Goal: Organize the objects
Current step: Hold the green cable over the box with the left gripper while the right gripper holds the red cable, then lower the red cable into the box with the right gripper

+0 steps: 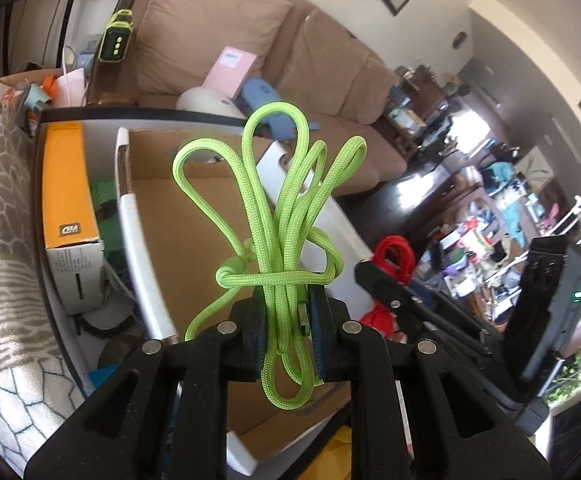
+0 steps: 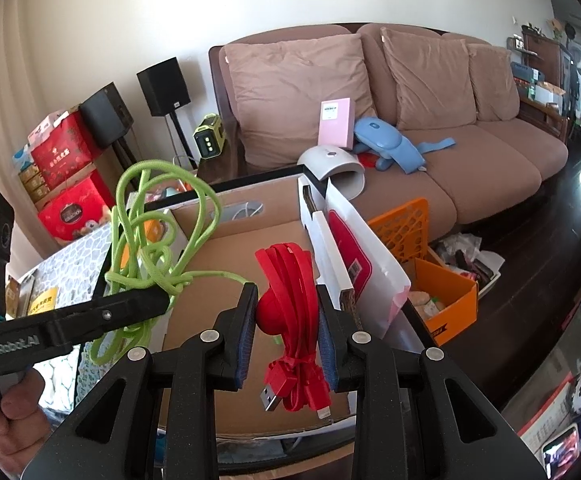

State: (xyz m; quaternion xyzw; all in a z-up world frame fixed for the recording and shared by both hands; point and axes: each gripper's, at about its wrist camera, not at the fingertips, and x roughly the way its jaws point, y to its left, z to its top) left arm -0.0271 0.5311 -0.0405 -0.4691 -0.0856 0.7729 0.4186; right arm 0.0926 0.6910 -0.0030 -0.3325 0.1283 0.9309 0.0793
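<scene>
My left gripper (image 1: 286,320) is shut on a bundled lime-green braided cable (image 1: 278,208) and holds it in the air above an open cardboard box (image 1: 194,216). My right gripper (image 2: 286,320) is shut on a coiled red flat USB cable (image 2: 294,280), held above the same box (image 2: 226,264); its USB plug hangs below the pads. In the right wrist view the left gripper (image 2: 138,300) with the green cable (image 2: 146,224) is at the left. In the left wrist view the right gripper's finger (image 1: 382,284) and the red cable (image 1: 396,256) show at the right.
An orange-and-white WD box (image 1: 68,200) stands left of the cardboard box. A white-and-red flat package (image 2: 354,256) leans at its right side. An orange crate (image 2: 422,256) sits on the floor. A brown sofa (image 2: 410,120) with a pink box, blue item and white lamp is behind.
</scene>
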